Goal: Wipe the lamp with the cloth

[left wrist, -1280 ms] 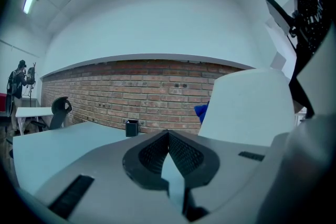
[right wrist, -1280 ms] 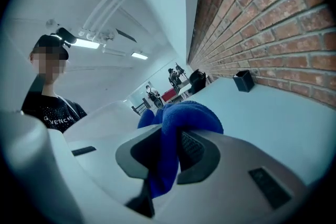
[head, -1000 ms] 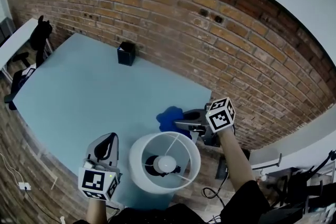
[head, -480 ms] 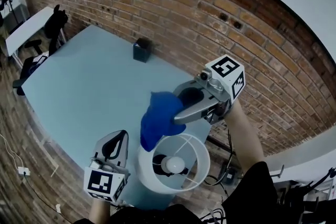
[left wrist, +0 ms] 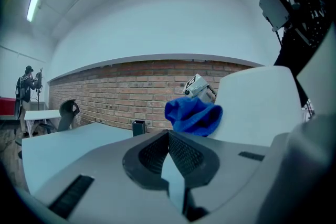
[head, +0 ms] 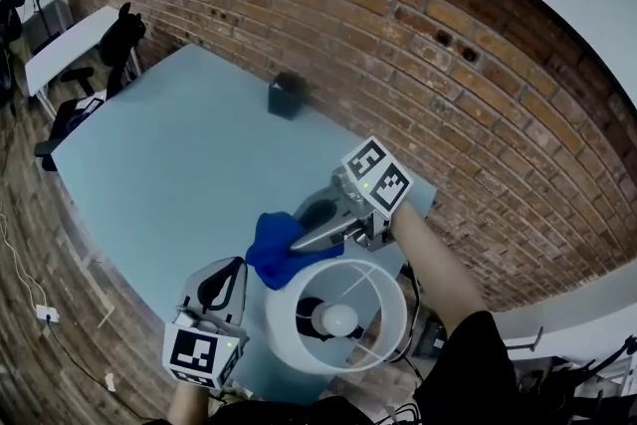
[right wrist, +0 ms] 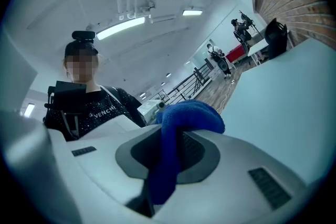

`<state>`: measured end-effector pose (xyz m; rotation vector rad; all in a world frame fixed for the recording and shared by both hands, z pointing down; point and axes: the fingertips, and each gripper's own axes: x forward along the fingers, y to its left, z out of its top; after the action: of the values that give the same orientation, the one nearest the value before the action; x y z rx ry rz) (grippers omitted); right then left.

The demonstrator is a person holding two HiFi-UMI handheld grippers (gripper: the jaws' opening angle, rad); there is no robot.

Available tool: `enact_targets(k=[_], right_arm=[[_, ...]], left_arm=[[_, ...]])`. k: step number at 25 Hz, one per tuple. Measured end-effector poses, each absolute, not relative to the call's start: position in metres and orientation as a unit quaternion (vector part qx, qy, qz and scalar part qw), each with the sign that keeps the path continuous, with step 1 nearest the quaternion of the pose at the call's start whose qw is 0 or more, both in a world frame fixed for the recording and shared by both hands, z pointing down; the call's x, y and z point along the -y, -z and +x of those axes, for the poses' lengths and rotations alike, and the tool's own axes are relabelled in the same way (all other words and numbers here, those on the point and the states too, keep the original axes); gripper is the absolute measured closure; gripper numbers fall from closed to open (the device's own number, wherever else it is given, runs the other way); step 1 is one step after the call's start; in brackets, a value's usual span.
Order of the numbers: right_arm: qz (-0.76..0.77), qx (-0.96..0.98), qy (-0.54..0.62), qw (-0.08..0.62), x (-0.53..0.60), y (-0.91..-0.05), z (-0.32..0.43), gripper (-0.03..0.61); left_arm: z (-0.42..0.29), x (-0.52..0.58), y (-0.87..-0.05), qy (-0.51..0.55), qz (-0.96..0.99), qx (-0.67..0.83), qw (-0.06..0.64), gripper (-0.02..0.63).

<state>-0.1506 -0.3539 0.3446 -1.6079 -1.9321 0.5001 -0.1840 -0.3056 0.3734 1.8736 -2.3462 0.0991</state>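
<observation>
Right tongs (head: 297, 244) clenched on the blue cloth (head: 271, 250). In the right gripper view the cloth (right wrist: 189, 115) is pinched between the jaws of the right tongs (right wrist: 170, 139), with one bunch sticking out past the tips and a strip hanging back through the gap.

Cloth is held off the surface (head: 169, 164), right at the upper left outer side of the lamp (head: 338, 314). It looks to be touching the white shade (head: 279, 314) near its top rim. The left gripper view shows the cloth (left wrist: 193, 117) bunched against the shade's edge (left wrist: 257, 107).

Lamp stands upright at the near edge of the surface, with the bulb (head: 339, 318) visible down through the open top of the shade.

Left tongs (head: 225, 272) sit low, just left of the lamp, apart from the cloth. Left tongs (left wrist: 168, 135) are clenched tip to tip with nothing between them.

Small black box (head: 287, 97) stands at the far edge of the surface by the brick wall (head: 418, 75), well apart from the lamp.
</observation>
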Motion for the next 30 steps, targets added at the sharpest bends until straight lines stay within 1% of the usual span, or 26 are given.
enact_targets(k=[6,9,10,11,13,17,20,22,25,27,30], right_arm=[[-0.543,0.755,-0.186,0.317,0.369,-0.400,-0.164,0.517],[-0.460,0.793,-0.189,0.353,0.387,-0.427,-0.173,0.517],[-0.423,0.809,-0.198,0.356,0.395,-0.427,-0.174,0.517],[-0.388,0.827,-0.208,0.349,0.405,-0.418,-0.174,0.517],[-0.330,0.864,-0.215,0.314,0.418,-0.378,-0.171,0.517],[-0.230,0.926,-0.182,0.237,0.415,-0.259,-0.158,0.517],[-0.144,0.950,-0.150,0.235,0.387,-0.206,-0.144,0.517],[-0.064,0.959,-0.136,0.239,0.368,-0.190,-0.133,0.517],[0.047,0.961,-0.143,0.231,0.339,-0.179,-0.122,0.517],[0.105,0.957,-0.145,0.230,0.321,-0.181,-0.117,0.517],[0.204,0.938,-0.123,0.250,0.303,-0.197,-0.107,0.517]], left_arm=[[-0.186,0.319,-0.395,-0.041,0.633,0.770,0.069,0.606],[-0.182,0.324,-0.401,-0.043,0.655,0.751,0.063,0.604],[-0.181,0.324,-0.402,-0.042,0.665,0.743,0.061,0.606],[-0.181,0.323,-0.403,-0.041,0.674,0.735,0.060,0.606],[-0.188,0.321,-0.403,-0.035,0.688,0.723,0.059,0.606],[-0.211,0.321,-0.397,-0.020,0.714,0.698,0.056,0.606],[-0.214,0.320,-0.391,0.003,0.752,0.656,0.061,0.606],[-0.210,0.318,-0.385,0.012,0.792,0.607,0.063,0.606],[-0.199,0.311,-0.371,0.008,0.847,0.529,0.046,0.606],[-0.191,0.305,-0.364,0.011,0.866,0.497,0.043,0.606],[-0.182,0.299,-0.362,0.016,0.884,0.466,0.040,0.604]])
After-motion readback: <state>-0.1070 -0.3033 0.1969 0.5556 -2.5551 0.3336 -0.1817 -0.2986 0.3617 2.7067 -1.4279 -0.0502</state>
